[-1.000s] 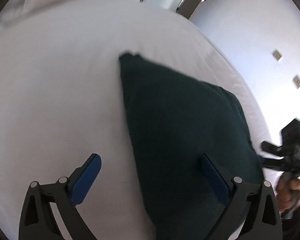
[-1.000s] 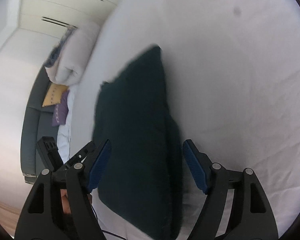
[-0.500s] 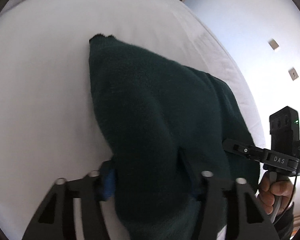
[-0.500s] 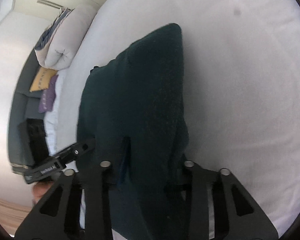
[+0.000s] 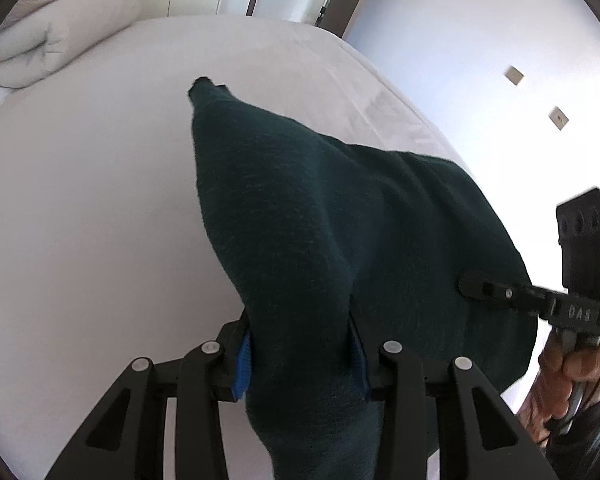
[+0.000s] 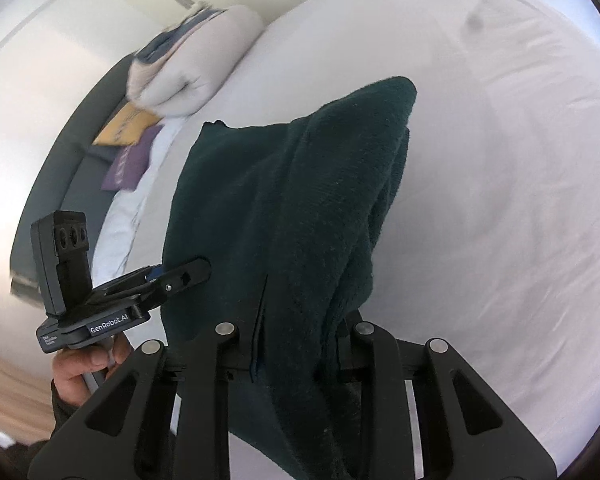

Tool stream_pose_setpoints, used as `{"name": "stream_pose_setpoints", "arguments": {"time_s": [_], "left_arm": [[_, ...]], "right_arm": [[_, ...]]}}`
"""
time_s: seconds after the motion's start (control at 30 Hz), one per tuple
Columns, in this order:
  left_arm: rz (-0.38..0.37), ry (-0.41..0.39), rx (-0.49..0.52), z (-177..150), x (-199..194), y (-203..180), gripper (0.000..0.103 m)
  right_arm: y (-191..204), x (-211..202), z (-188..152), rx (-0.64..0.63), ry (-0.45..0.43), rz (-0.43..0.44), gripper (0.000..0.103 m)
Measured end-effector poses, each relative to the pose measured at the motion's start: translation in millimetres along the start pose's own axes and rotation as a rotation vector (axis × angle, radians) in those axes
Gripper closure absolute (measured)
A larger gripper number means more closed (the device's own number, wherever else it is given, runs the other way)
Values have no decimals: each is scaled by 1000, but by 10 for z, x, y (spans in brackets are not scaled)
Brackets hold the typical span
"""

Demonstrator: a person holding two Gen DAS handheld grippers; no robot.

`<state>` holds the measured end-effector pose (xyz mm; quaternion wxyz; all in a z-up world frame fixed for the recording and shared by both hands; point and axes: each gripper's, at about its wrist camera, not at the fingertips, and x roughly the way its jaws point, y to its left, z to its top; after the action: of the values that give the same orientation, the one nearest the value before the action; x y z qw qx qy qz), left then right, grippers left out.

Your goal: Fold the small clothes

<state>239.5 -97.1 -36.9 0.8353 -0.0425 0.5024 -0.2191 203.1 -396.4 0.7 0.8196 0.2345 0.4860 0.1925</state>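
Both tools are clenched on the dark green garment [image 5: 320, 240]: the left tool [image 5: 300, 354] and right tool [image 6: 296, 332] each pinch a near corner, lifting it off the white bed [image 5: 80, 220].

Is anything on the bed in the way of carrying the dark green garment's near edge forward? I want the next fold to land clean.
Nothing visible. Both the left gripper and the right gripper are shut on the dark green garment, and the white bed sheet ahead of it is bare. The rolled duvet lies off at the far end.
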Motion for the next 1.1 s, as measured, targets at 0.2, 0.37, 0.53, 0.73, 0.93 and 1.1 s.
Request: {"name": "stream_pose_setpoints", "arguments": {"time_s": [0.2, 0.37, 0.53, 0.73, 0.93, 1.1], "left_arm": [[45, 36, -35, -932, -295, 385, 61], [66, 73, -74, -1450, -5, 626, 53], [68, 29, -85, -1532, -3, 623, 45], [43, 11, -140, -1627, 29, 802, 30], [74, -56, -170, -1678, -82, 719, 27], [241, -246, -122, -1855, -570, 512, 10]], "right_arm": [[408, 215, -956, -5, 87, 51, 81], [383, 574, -1637, 46, 153, 29, 80], [35, 724, -1773, 172, 149, 105, 72], [-125, 799, -1851, 144, 92, 187, 72], [-206, 751, -1851, 158, 41, 208, 67], [-90, 337, -1943, 130, -115, 9, 50]]}}
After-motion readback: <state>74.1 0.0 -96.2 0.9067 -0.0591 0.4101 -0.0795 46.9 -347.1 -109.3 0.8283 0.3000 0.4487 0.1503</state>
